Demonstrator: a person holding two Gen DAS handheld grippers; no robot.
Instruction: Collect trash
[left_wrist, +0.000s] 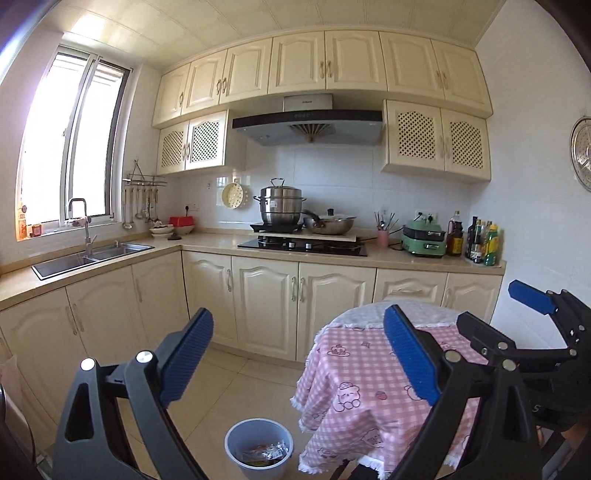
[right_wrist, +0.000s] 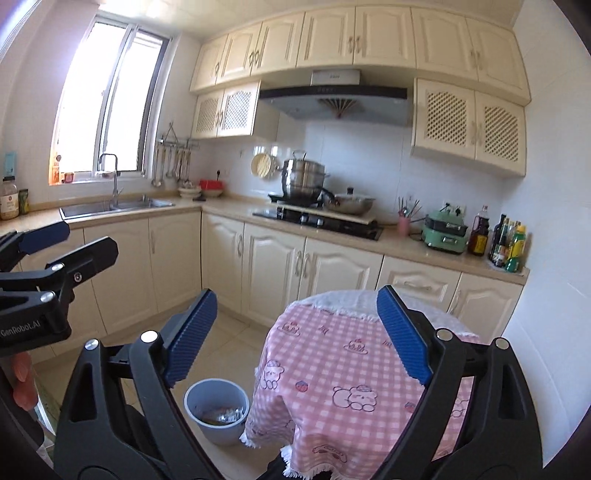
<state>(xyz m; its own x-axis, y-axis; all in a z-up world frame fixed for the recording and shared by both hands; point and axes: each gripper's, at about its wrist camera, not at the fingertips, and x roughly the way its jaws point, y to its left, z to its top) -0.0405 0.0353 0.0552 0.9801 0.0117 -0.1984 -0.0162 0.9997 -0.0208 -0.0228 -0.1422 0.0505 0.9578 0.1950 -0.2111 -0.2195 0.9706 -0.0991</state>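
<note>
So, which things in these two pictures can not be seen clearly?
- Trash in the grey bin: wrappers too small to identify, both views.
- Table top, near part: hidden by right gripper fingers.
- Floor beneath the table: covered by the pink cloth.
- Bottle labels on the counter: too small.

A bin (left_wrist: 258, 448) holding trash (left_wrist: 266, 453) is sitting on the floor (left_wrist: 221, 380), just left of the cloth-covered table's (left_wrist: 354, 373) left edge, before the counter cabinets (left_wrist: 266, 302)
</note>
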